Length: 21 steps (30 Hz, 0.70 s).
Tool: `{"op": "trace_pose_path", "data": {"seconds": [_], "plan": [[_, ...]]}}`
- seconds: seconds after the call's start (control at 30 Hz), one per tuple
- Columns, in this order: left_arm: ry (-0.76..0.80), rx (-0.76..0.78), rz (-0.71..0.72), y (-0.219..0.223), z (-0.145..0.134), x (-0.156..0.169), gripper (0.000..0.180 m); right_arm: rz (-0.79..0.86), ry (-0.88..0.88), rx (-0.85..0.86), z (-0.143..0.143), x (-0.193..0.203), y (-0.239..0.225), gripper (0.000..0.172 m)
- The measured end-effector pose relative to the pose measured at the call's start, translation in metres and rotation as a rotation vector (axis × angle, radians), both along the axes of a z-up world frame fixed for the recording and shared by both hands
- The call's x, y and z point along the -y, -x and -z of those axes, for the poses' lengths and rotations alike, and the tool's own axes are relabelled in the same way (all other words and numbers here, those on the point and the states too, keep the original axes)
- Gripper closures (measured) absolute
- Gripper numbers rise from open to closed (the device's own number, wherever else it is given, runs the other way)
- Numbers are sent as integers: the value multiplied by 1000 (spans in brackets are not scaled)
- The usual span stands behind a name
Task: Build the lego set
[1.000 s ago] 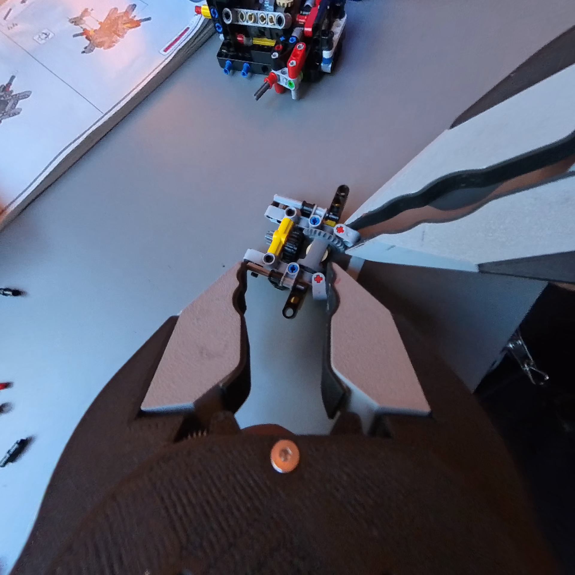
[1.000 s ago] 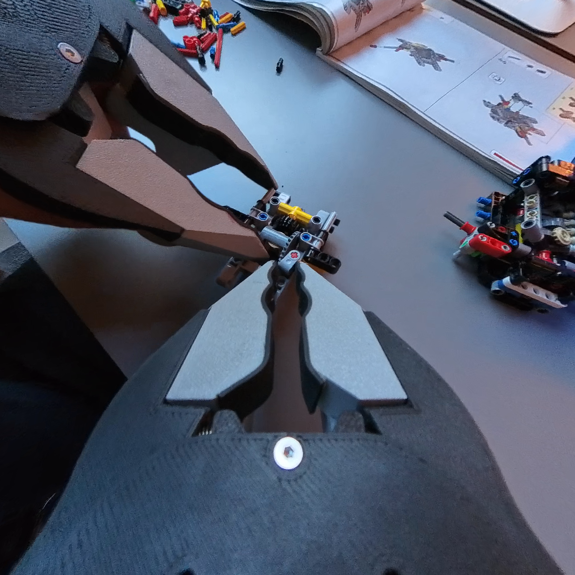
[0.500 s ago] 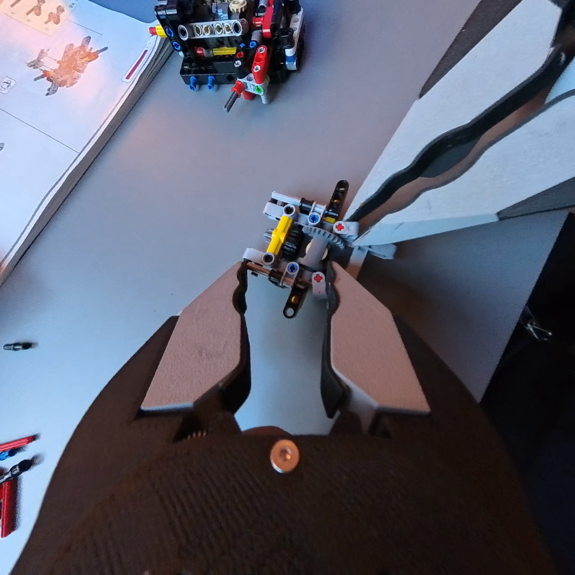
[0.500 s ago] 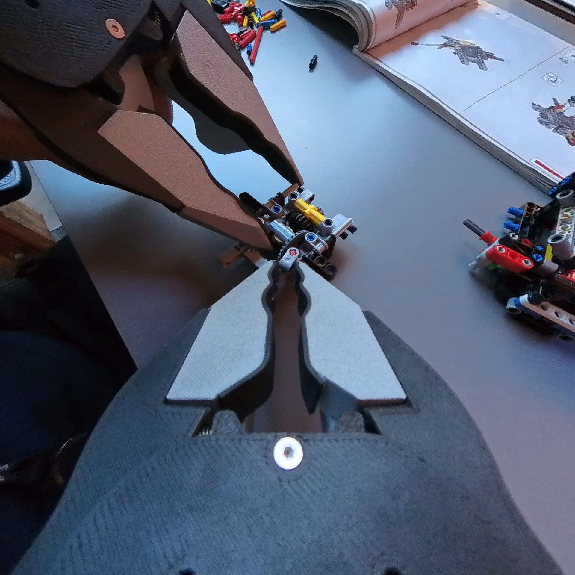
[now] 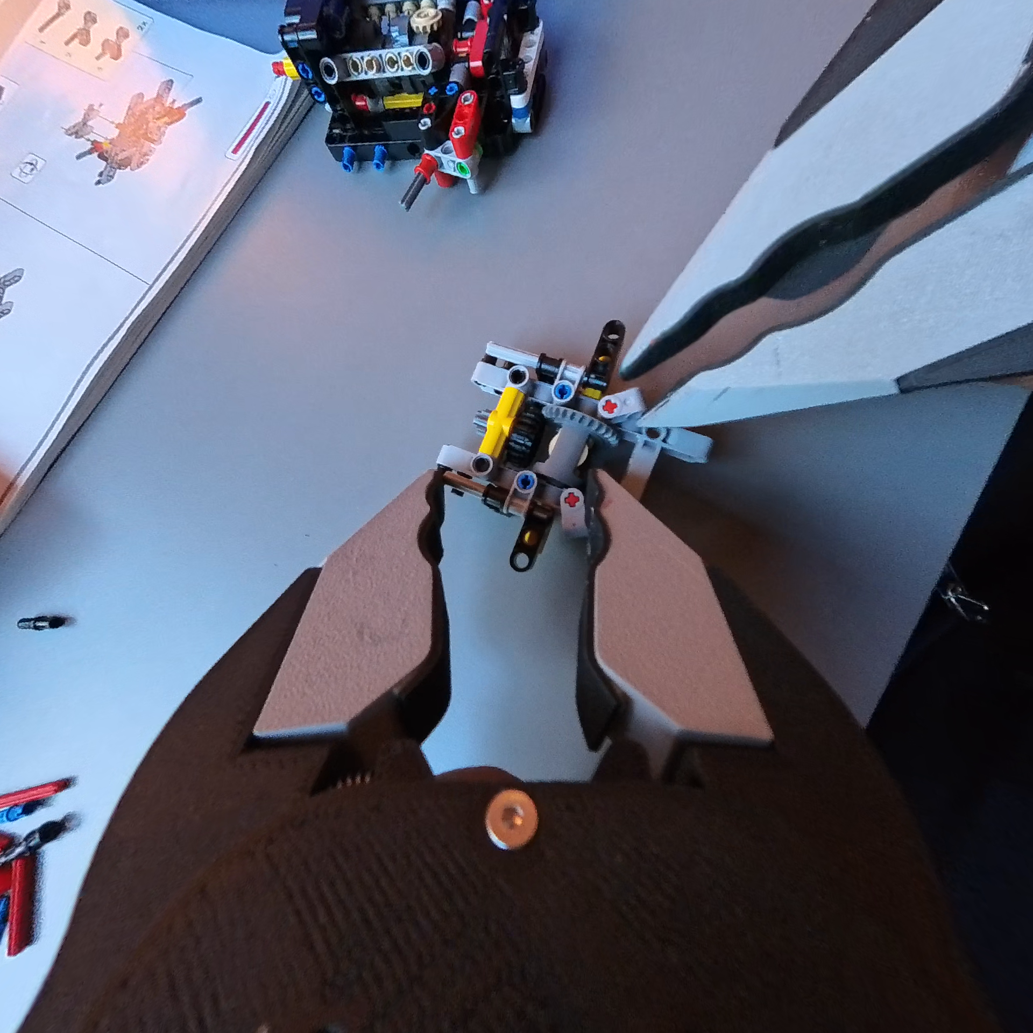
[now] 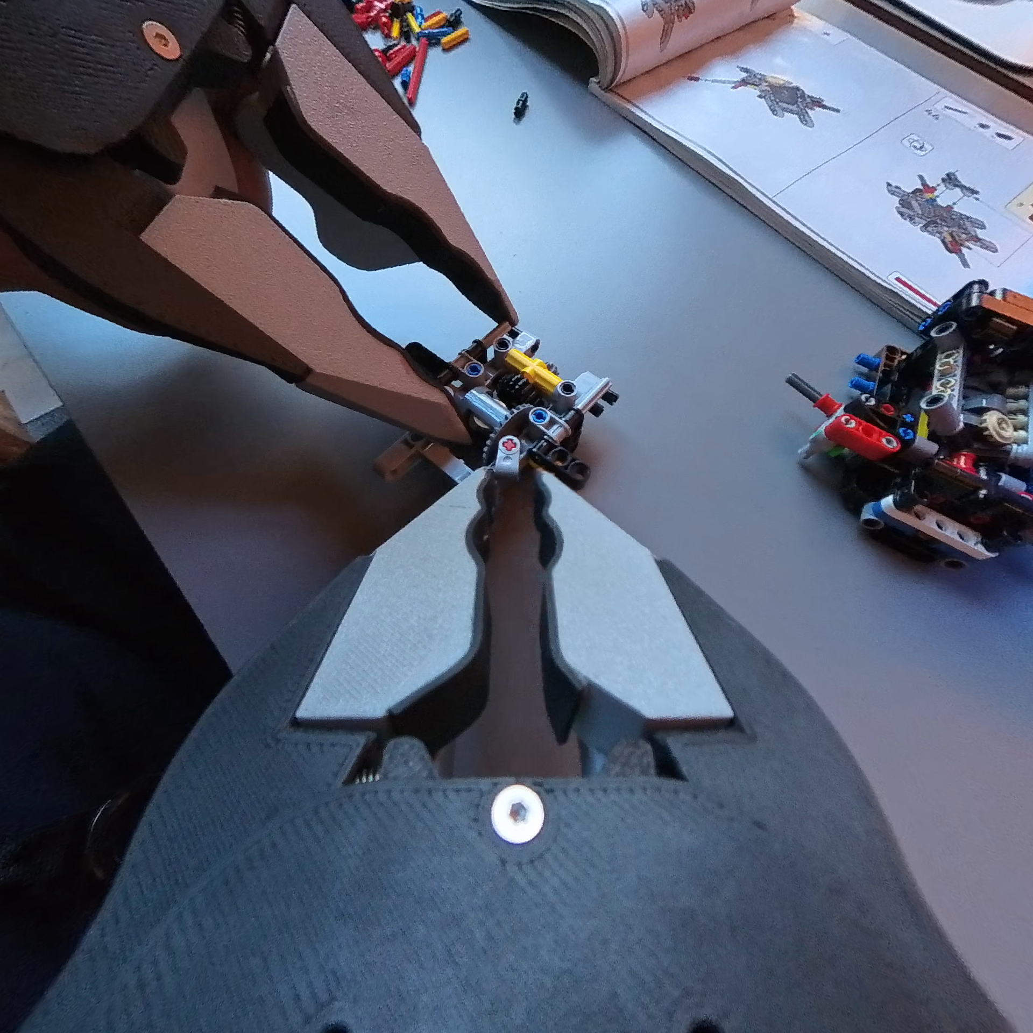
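The left gripper [image 5: 517, 503] has its two fingers apart, one on each side of a small gear build [image 5: 536, 425], and both fingertips press on it — it is clamped on the near end. The build is made of grey beams, a yellow cross piece, black gears and one big grey toothed wheel. It sits right at the tips of the left gripper and sticks out forward from them, so its long way runs on ahead (not across the fingers). A thin black beam [image 5: 528, 545] hangs back into the space between the fingers.

The right gripper [image 6: 514, 483] comes at the same build [image 6: 525, 402] from the side. Its fingers are close together, with only a thin slot between them. A little grey connector [image 6: 508, 455] with a red cross sits right at the mouth of that slot — I cannot tell if the pads pinch it.

Further out on the grey table [image 5: 279, 363] stands a bigger black model [image 5: 413, 84], well apart. An open instruction book [image 5: 100, 167] lies to the left of it, and loose red and blue pins [image 5: 22, 849] lie near the edge.
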<state>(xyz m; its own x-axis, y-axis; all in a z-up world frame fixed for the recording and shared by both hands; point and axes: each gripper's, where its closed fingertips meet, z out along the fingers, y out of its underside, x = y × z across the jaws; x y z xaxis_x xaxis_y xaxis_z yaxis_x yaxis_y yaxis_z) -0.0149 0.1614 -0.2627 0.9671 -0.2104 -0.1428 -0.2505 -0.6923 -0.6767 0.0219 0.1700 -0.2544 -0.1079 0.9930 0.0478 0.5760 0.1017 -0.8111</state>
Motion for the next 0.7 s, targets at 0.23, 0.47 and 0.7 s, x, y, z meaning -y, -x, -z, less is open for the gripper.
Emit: {"op": "trace_pose_path", "data": {"seconds": [0.23,0.47,0.7], "plan": [[3,-38,-9,2,0,-1,131,39,-11,-4,-1,-6,-5,154],[21,-62,-21,9,0,2,132,100,-3,-27,-4,-24,-15,143],[18,-61,-27,8,-1,2,132,33,-5,-10,-1,-16,-4,129]]}}
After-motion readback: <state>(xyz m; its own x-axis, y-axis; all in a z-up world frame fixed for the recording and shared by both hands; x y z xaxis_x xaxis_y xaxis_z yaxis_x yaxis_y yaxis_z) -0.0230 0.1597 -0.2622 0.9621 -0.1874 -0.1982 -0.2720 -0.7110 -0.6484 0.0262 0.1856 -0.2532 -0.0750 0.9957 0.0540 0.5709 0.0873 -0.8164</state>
